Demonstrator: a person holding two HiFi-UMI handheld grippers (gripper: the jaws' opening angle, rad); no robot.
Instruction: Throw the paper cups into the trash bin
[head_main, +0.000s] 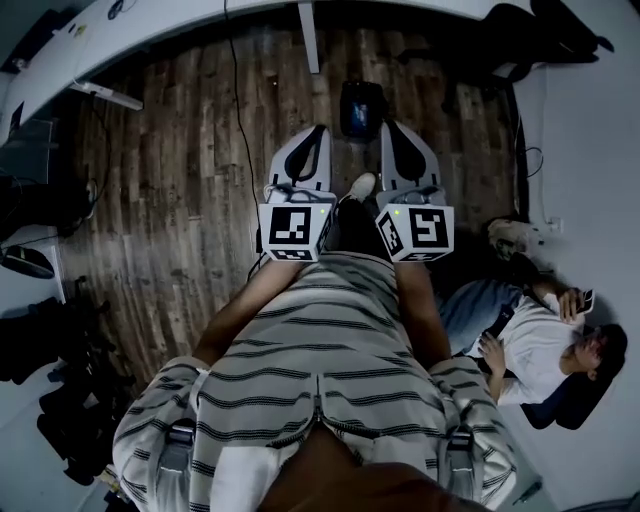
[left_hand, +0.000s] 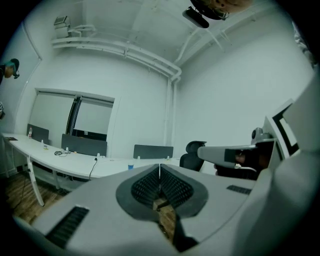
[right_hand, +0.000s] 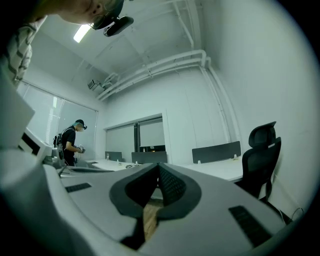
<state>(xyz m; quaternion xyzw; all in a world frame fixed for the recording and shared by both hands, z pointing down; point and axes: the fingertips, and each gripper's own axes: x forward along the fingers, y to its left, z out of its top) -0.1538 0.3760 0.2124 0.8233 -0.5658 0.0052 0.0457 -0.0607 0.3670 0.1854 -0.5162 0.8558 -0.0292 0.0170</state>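
No paper cup shows clearly in any view. In the head view my left gripper (head_main: 316, 130) and right gripper (head_main: 388, 127) are held side by side above a wooden floor, both pointing forward. Just beyond their tips a dark boxy object (head_main: 362, 108) stands on the floor; I cannot tell if it is the trash bin. The left gripper (left_hand: 160, 167) has its jaws together with nothing between them. The right gripper (right_hand: 159, 167) also has its jaws meeting at the tip, empty. A small blue object (left_hand: 130, 166) stands on a far desk.
A long white desk (head_main: 150, 30) curves along the far edge, with a cable (head_main: 238, 110) trailing over the floor. A person (head_main: 540, 345) sits at the right. My shoe (head_main: 362, 186) shows between the grippers. A black office chair (right_hand: 262, 155) and a standing person (right_hand: 70, 145) are in the room.
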